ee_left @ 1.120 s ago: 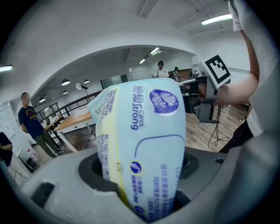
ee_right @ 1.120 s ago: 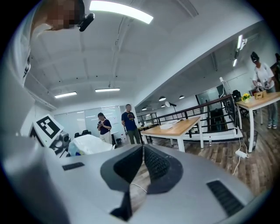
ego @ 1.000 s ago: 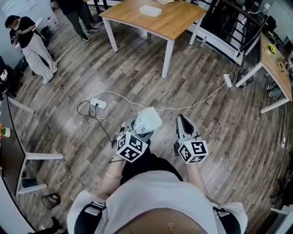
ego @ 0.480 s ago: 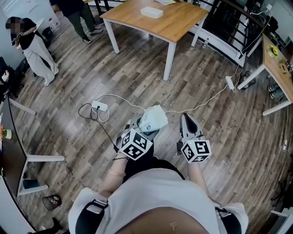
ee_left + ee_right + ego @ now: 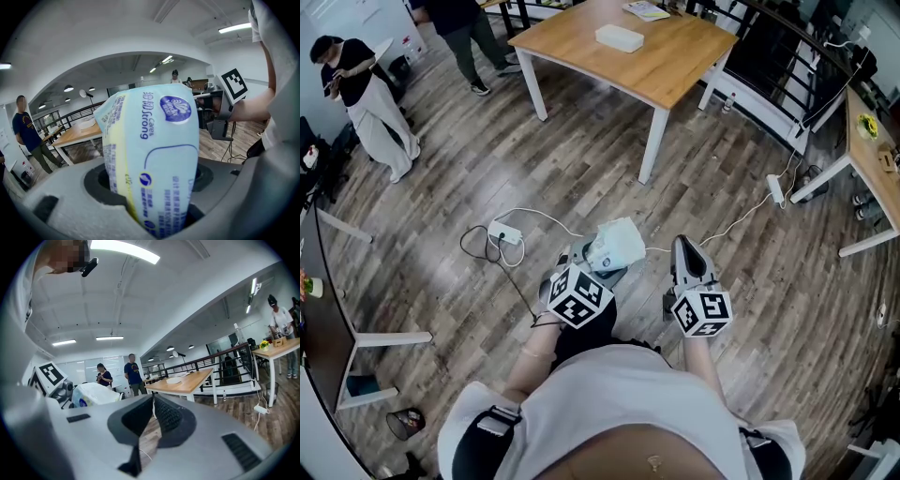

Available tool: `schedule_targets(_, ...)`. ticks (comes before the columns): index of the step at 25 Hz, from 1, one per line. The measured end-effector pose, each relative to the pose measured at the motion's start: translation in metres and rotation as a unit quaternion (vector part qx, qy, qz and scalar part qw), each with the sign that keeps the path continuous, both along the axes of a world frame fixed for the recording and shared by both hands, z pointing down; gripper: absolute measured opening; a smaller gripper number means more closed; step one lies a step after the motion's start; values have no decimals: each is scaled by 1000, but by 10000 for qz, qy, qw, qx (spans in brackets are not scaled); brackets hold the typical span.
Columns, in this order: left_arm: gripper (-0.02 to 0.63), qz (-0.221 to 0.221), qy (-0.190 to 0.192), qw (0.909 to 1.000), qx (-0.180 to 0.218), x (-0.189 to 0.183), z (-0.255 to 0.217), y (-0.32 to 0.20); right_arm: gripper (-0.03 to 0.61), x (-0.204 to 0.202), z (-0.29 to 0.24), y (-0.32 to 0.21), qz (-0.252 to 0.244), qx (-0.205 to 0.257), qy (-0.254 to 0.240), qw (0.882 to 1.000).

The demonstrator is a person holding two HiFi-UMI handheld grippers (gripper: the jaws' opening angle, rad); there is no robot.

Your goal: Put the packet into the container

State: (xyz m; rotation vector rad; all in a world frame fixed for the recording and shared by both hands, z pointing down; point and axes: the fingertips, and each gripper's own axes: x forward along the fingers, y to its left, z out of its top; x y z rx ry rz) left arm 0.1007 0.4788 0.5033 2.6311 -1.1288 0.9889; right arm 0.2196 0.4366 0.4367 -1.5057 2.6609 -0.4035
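My left claw [image 5: 592,264] grips the packet [image 5: 617,246], which stands lengthwise out of the jaws and points away from me. My right claw [image 5: 686,255], just to its right, is closed and empty. The white box [image 5: 619,37] on the table [image 5: 675,56] lies far ahead, probably the container, more in line with my left claw.

The left hand-held gripper [image 5: 592,267] tilts downward in front of the person's waist, its jaws clamped on a packet [image 5: 617,244]. The right hand-held gripper [image 5: 683,248] points level beside it, jaws together and empty.
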Motion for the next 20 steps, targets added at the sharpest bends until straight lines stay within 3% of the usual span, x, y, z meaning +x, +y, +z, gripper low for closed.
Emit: schedule_targets(20, 329, 51, 71, 9999, -79, -67, 5, -138, 11, -66, 11, -142, 118, -252, 31, 9996)
